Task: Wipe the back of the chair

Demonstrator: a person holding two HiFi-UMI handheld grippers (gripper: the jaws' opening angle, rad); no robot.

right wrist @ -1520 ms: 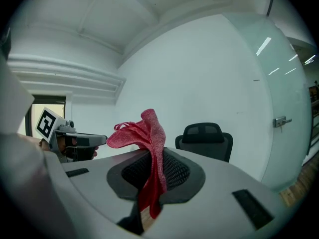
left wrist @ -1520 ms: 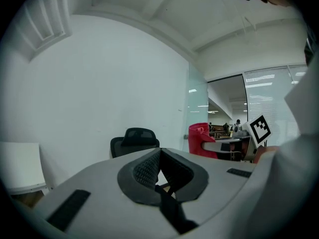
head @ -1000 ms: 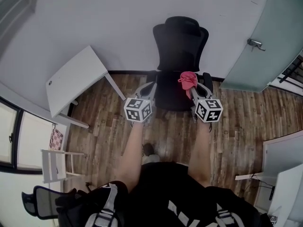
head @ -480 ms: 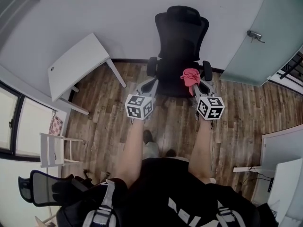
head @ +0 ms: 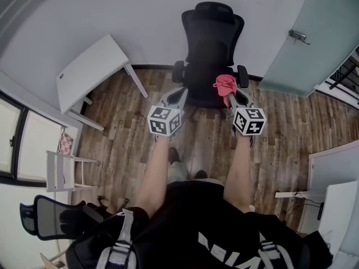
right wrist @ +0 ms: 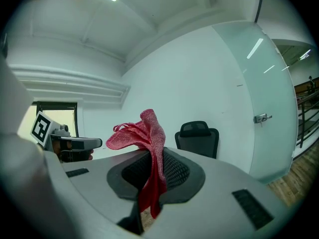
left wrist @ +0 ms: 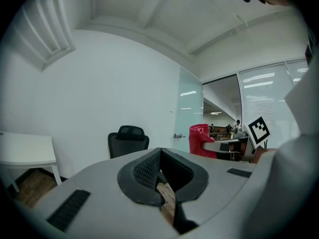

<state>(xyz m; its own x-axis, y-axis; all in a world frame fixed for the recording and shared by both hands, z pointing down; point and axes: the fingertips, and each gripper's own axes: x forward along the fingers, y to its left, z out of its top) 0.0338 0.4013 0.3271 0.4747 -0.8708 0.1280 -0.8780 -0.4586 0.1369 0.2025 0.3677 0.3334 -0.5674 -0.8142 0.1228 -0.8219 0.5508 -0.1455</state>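
Left gripper (left wrist: 159, 159): jaws pressed together, empty. Right gripper (right wrist: 148, 172): jaws pinching the red cloth (right wrist: 145, 133), which partly hides the chair (head: 212, 35) seat in the head view.

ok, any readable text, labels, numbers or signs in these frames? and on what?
None readable.
Left tool's cube and right tool's cube: black-and-white square patterns only, no letters.
White print on the person's black top: cut off, unreadable.
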